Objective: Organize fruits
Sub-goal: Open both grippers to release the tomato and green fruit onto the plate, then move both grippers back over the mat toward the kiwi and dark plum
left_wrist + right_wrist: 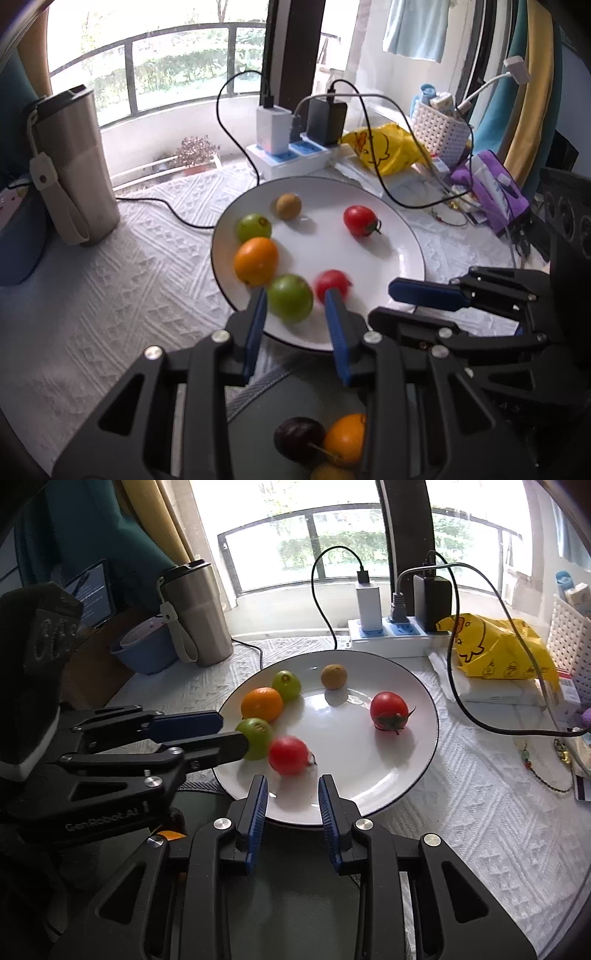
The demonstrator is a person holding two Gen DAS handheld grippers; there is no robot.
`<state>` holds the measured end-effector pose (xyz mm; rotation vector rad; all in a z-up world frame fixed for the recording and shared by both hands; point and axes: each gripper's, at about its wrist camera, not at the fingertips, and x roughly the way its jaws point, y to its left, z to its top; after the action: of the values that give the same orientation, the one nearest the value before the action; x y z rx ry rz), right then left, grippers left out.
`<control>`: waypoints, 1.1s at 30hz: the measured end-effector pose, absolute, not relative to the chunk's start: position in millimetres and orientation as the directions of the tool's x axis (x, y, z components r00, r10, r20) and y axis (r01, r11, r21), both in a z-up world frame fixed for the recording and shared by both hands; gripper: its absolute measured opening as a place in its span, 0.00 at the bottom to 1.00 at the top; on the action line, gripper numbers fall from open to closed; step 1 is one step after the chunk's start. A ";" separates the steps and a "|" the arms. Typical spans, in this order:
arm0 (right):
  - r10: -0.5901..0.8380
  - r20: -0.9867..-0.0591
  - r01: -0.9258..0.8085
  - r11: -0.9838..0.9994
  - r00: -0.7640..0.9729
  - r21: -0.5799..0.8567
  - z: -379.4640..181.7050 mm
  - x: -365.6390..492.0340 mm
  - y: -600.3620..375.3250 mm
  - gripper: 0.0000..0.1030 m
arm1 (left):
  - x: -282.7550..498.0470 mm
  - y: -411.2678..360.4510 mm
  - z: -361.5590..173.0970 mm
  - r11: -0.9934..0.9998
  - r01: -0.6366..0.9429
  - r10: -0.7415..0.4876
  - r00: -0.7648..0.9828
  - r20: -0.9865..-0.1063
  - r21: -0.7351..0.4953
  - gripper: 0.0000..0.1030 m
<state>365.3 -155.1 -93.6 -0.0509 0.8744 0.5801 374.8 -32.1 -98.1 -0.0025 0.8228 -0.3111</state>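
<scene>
Though blurred, near tomato just beyond right gripper (seemingly untouched).

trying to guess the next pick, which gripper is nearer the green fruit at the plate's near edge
Left. The left gripper is open with that green fruit between its fingers. The right gripper hangs over the plate's near rim, beside the fruit, closer to the blurred tomato.

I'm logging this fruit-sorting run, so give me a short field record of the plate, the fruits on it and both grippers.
plate: white plate on the white textured cloth
fruits on plate: two red tomatoes, two green fruits, one orange, one brown fruit
left gripper: open, around near green fruit
right gripper: open, empty, at the plate's near edge
dark bowl: holds more fruit
</scene>
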 end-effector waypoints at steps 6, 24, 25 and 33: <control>0.459 -0.722 -0.500 0.847 0.517 0.180 -82.3 355.5 -156.9 0.29 | 361.9 -29.9 -88.2 0.954 0.275 -0.277 0.652 -0.706 -0.120 0.33; 0.454 -0.687 -0.507 0.850 0.567 0.143 -49.1 307.5 -159.8 0.30 | 300.0 -18.9 -61.7 0.963 0.251 -0.253 0.709 -0.658 -0.099 0.41; 0.453 -0.686 -0.506 0.851 0.570 0.141 -48.0 304.1 -160.3 0.30 | 296.0 -18.1 -61.3 0.963 0.251 -0.253 0.711 -0.657 -0.099 0.41; 0.446 -0.683 -0.506 0.853 0.578 0.129 -43.1 279.9 -164.0 0.30 | 264.0 -17.0 -67.1 0.964 0.245 -0.249 0.709 -0.659 -0.100 0.42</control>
<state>279.9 -164.0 -43.1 -0.0833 0.7751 0.5573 264.0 -17.0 -67.1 -0.0053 0.7323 -0.2744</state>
